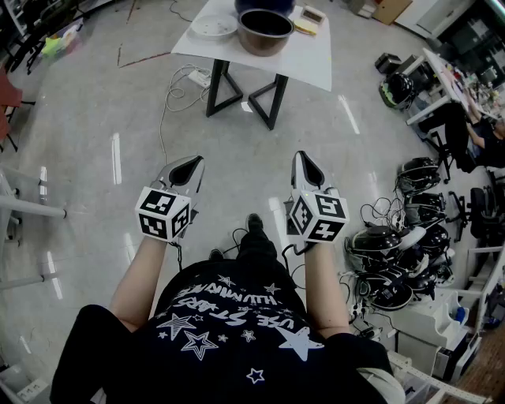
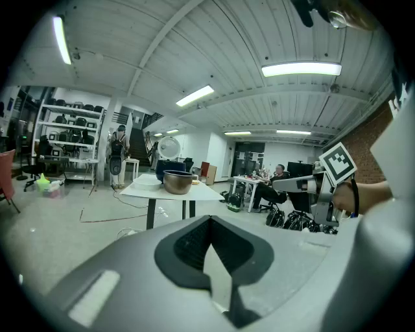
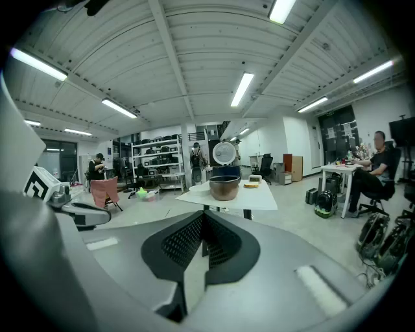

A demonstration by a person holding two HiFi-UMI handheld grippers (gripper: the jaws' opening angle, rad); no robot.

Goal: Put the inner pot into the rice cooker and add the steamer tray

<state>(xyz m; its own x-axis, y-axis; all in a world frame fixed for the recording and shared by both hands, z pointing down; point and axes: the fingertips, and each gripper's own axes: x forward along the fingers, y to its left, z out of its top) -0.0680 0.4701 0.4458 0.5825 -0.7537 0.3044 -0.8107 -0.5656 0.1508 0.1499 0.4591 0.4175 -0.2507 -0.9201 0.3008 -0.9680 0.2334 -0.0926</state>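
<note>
Grippers of grey plastic, one in each of the person's hands, are held out side by side at waist height above the grey floor (image 1: pixel 95 158). The left gripper (image 1: pixel 192 162) and the right gripper (image 1: pixel 302 158) each carry a cube with square black-and-white markers at the wrist end. Both point ahead and slightly downward. In the left gripper view the two jaws are pressed together at their tips with nothing between them. The right gripper view shows the same: jaws closed tip to tip and empty.

Well ahead of both grippers stands a white-topped desk (image 1: pixel 312 59) on black angled legs. On it sits the round brushed-metal inner pot (image 1: pixel 264 31), upright and open at the top. Just beside the pot, on its left in the head view, lies a shallow white round steamer tray (image 1: pixel 214 26). Behind the pot is the dark blue rice cooker (image 1: pixel 264 6), only its front edge showing in the head view. A small yellow item (image 1: pixel 306 27) rests to the pot's right. A white cable (image 1: pixel 177 95) loops across the floor by the desk legs.
</note>
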